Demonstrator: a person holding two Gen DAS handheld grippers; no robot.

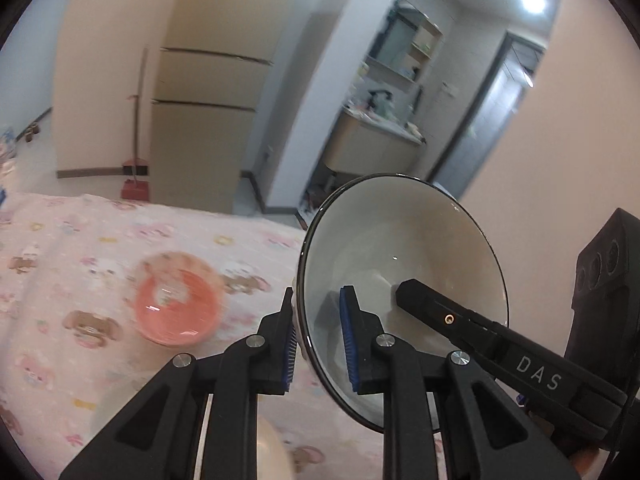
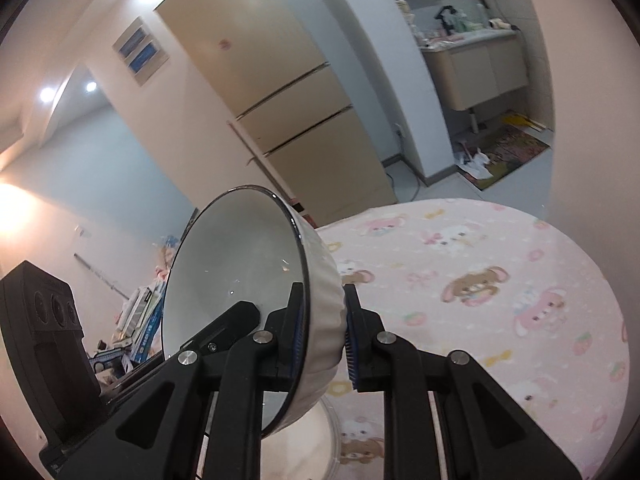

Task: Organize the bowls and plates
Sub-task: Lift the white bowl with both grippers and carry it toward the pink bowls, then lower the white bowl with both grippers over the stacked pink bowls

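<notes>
A white bowl with a thin dark rim (image 1: 404,240) hangs tilted above the table, gripped from both sides. In the left wrist view my left gripper (image 1: 320,304) is shut on its left wall, one blue pad inside and one outside. One finger of the right gripper (image 1: 440,316) reaches into the bowl from the right. In the right wrist view the same bowl (image 2: 236,256) is pinched by my right gripper (image 2: 324,300), with a left gripper finger (image 2: 236,320) inside it. A pink bowl (image 1: 176,304) sits on the table, left of the lifted bowl.
The round table (image 2: 500,248) wears a pink cartoon-print cloth. A pale dish (image 2: 316,440) lies right under the grippers. Beyond the table stand a beige fridge (image 1: 200,120), a red dustpan with a broom (image 1: 136,184) and a vanity cabinet (image 1: 372,148). Boxes (image 2: 140,320) are piled at the left.
</notes>
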